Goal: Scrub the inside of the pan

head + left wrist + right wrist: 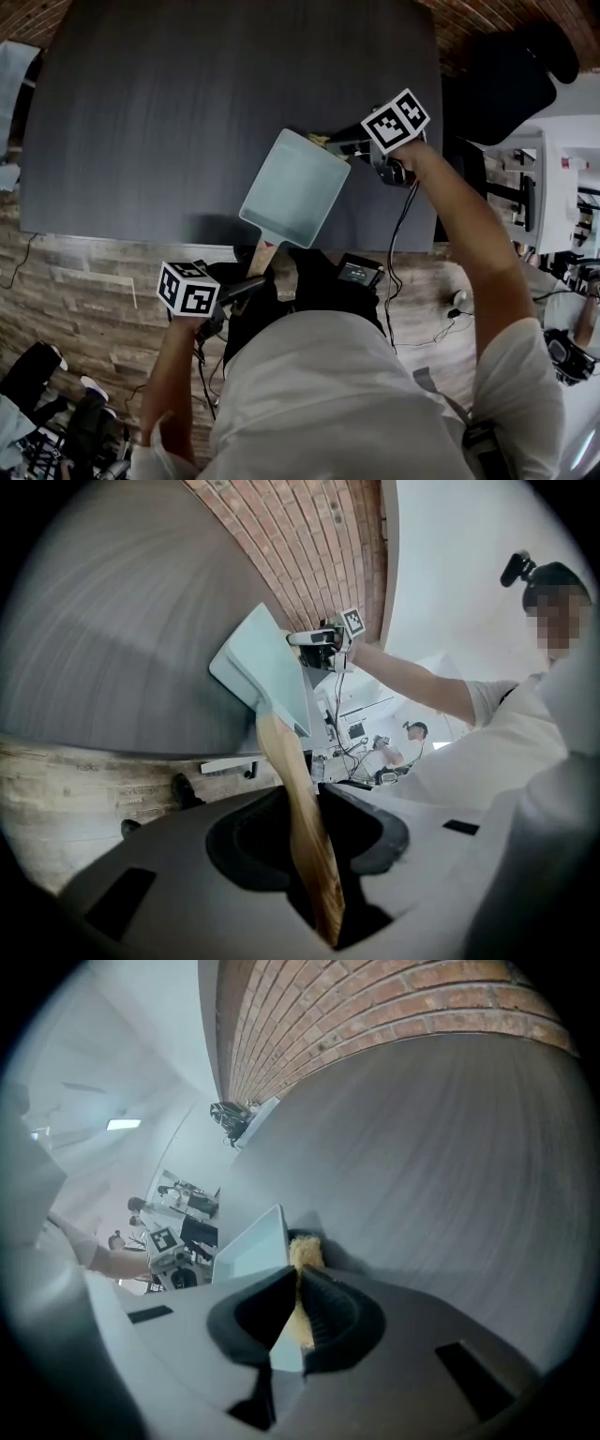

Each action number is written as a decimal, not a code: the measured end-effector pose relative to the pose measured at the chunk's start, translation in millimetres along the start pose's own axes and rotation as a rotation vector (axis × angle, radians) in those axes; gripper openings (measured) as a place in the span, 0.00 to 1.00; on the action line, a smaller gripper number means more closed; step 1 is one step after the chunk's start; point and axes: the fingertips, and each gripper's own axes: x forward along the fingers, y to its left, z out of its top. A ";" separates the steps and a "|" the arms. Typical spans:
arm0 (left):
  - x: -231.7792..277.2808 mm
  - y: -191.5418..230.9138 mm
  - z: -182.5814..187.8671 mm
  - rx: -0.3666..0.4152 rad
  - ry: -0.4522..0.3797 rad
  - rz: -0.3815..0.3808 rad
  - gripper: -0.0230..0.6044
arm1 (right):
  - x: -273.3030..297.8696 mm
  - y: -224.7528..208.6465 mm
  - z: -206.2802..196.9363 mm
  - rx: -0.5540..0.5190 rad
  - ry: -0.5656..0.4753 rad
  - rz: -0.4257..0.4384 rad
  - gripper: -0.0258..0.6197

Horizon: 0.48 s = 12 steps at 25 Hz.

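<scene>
a: where is the pan (293, 187) at this moment?

b: it is held in the air over the near edge of the dark table (187, 112), tilted, not lying flat. it is a square pan, pale blue-green, with a wooden handle (298, 808) that points toward the person.

a: who holds it?

b: the left gripper (309, 841). its jaws are clamped on the wooden handle, which runs down between them.

a: and what is inside the pan?

b: in the head view the inside shows as a smooth pale surface with low walls around it. the far side i cannot see well, because the right gripper (345, 147) is there.

a: what does the right gripper carry?

b: a yellow sponge (304, 1255). the jaws are pressed together on it, and the fuzzy end sticks out in front of them.

a: is the sponge in the pan?

b: it is just at the far rim, beside the wall of the pan. in the right gripper view it sits next to the rim, on the table side. if it touches the rim or not, i cannot tell.
</scene>
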 end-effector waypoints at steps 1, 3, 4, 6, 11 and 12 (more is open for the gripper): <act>0.0 0.1 -0.2 0.005 0.006 0.002 0.23 | 2.2 1.2 3.3 0.001 -0.003 0.006 0.09; -0.1 0.0 -0.7 0.013 0.018 0.004 0.23 | 6.4 3.7 10.3 0.002 -0.013 0.014 0.09; -0.1 -0.1 -0.9 0.017 0.023 0.005 0.23 | 8.3 5.0 13.7 0.001 -0.017 0.017 0.09; -0.1 -0.4 -0.9 0.025 0.031 0.008 0.23 | 11.6 7.0 19.7 -0.002 -0.022 0.019 0.09; -1.3 0.5 -0.1 0.038 0.036 0.009 0.24 | 19.6 10.2 33.9 -0.003 -0.040 0.022 0.09; -1.7 0.8 0.1 0.041 0.037 0.009 0.24 | 21.3 10.9 36.9 -0.003 -0.046 0.022 0.09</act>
